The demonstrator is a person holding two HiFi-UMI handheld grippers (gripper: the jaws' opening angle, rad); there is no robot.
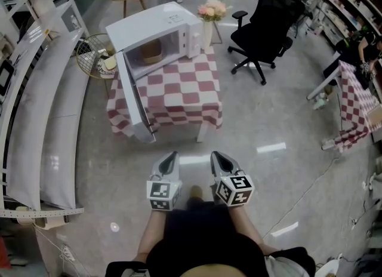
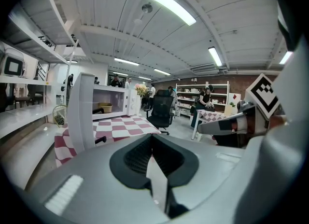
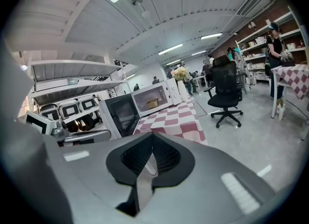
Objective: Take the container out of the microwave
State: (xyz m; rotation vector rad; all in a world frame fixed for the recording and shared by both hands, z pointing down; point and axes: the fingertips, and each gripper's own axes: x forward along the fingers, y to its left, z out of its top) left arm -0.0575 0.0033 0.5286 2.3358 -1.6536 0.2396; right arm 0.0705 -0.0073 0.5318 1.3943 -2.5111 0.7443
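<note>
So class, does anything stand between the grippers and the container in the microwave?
Nothing visible does. The door stands open, the container sits exposed; only floor and tablecloth lie before the left gripper and right gripper.

It was an open lab-like hall, polished concrete floor point(image 1: 286, 120), white shelving point(image 1: 42, 91) ran along frame left, strip lights point(image 2: 166, 3) overhead, office chair point(image 1: 265, 19) upper right.
</note>
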